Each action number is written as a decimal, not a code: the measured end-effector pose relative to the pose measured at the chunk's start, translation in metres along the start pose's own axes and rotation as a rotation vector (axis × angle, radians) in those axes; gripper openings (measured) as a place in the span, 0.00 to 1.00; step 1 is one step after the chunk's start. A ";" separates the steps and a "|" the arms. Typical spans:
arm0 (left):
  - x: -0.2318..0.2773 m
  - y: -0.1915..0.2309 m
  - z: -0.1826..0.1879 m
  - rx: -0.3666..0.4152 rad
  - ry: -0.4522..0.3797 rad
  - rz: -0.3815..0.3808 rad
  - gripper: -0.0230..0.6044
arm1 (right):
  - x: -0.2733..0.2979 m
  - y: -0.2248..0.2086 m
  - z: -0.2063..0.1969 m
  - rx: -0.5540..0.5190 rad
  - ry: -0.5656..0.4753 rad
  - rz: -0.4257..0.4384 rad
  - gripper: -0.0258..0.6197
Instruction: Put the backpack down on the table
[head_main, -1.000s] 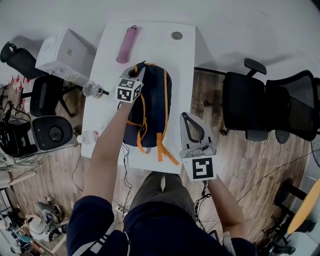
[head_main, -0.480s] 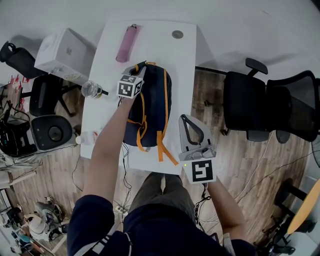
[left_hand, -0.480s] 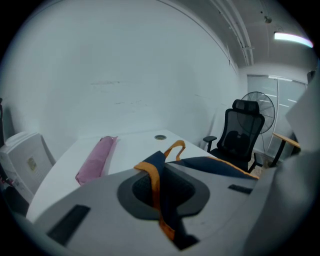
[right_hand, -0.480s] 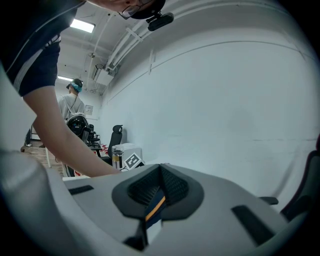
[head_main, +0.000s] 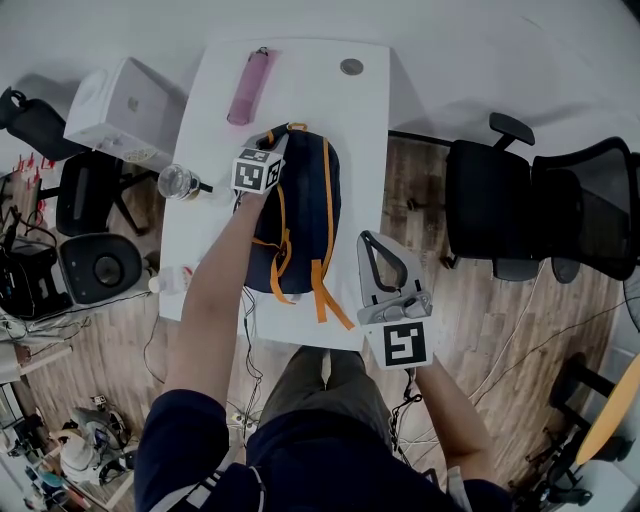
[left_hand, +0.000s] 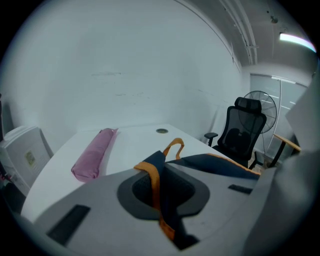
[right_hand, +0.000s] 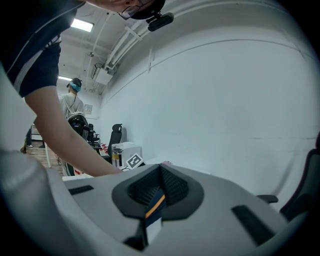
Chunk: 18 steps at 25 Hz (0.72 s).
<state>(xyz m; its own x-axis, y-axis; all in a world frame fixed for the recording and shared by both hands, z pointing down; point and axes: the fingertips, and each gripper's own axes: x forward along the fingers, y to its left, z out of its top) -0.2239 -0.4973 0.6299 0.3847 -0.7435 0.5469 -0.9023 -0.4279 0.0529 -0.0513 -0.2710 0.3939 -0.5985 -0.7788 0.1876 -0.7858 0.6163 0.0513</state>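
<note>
Head view: left forearm (head_main: 215, 285) covers the backpack (head_main: 312, 205) along its 8 o'clock edge, and arm and torso hide the table (head_main: 300, 90) near edge. Round thing (head_main: 351, 67) at the table's 12 o'clock is too small to tell. Right gripper view: right tongs (right_hand: 160, 169) block the backpack except a navy-orange sliver. Left gripper view: orange strap (left_hand: 151, 181) disappears low inside left tongs (left_hand: 161, 158).

Left gripper (left_hand: 159, 196) clamped on an orange strap (left_hand: 152, 181).
The navy backpack (left_hand: 217, 165) stretches ahead over the white table (left_hand: 131, 142); a pink pouch (left_hand: 94, 152) lies apart.
</note>
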 end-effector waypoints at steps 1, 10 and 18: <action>0.002 0.000 -0.002 -0.003 0.005 -0.002 0.06 | 0.000 0.000 -0.001 0.001 0.001 0.000 0.04; 0.010 0.000 -0.010 -0.007 0.041 -0.007 0.06 | 0.003 0.002 -0.005 0.007 0.011 0.004 0.04; 0.014 0.001 -0.016 -0.029 0.063 -0.023 0.06 | 0.003 0.002 -0.011 0.008 0.023 0.003 0.04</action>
<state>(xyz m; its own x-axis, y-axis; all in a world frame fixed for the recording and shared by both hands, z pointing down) -0.2225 -0.4997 0.6508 0.3933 -0.6993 0.5970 -0.8989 -0.4289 0.0898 -0.0531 -0.2711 0.4056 -0.5970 -0.7742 0.2103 -0.7855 0.6174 0.0430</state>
